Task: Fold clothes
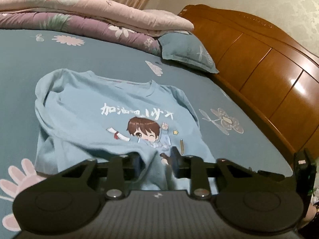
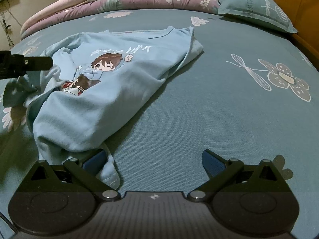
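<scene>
nearest the right wrist camera, the right gripper (image 2: 153, 159) hangs low over the bedsheet (image 2: 199, 119) with its jaws wide apart; the hem corner of the light blue sweatshirt (image 2: 103, 99) lies against the inner face of its left finger (image 2: 95, 159), and the other finger stands over bare sheet. in the left wrist view, the left gripper (image 1: 154, 159) has its jaws drawn close with a raised fold of the sweatshirt's lower edge between them; the pads seem to press the cloth, though the fold hides the contact. the sweatshirt lies front up along the near side of the bed, cartoon print showing, its sleeves folded in, collar pointing toward the far side. to its right the sheet lies flat and open as far as the wooden headboard (image 1: 259, 55). farther off, a blue pillow (image 1: 187, 53) sits at the headboard corner, well apart from the collar, and folded quilts (image 1: 79, 10) are stacked along the far edge.
</scene>
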Tool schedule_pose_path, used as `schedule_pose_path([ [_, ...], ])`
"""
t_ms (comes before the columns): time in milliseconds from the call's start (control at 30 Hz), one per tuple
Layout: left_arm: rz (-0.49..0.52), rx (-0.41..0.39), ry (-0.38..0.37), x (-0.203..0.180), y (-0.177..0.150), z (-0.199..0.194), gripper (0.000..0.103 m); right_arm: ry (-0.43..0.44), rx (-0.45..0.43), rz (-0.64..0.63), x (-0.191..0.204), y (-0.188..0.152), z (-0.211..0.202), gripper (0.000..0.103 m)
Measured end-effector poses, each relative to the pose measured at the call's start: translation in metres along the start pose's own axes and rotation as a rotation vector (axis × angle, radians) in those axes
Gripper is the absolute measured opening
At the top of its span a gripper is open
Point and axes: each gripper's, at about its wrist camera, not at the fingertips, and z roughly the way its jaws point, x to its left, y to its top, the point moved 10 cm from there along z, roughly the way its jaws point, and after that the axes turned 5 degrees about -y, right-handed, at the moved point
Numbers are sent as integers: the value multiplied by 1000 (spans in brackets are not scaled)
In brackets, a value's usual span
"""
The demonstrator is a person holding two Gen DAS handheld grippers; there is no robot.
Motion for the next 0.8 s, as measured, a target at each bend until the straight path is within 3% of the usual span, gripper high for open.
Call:
schedule_pose_path([
  [167, -24, 38, 47, 14, -15, 3, 25, -4, -7, 2, 1, -1, 0, 103],
  [333, -56, 4, 94, 22, -11, -12, 2, -6, -14, 3, 1, -2, 0, 103],
  [467, -51, -7, 157, 31, 3, -32, 2, -8, -7, 2, 1, -1, 0, 103],
  [633, 4, 34, 249, 54, 15, -65, 2, -9, 2, 2, 1, 0, 1, 103],
  [800, 79, 74, 388, 92, 26, -99, 2, -14, 13, 4, 1, 1, 1, 103],
])
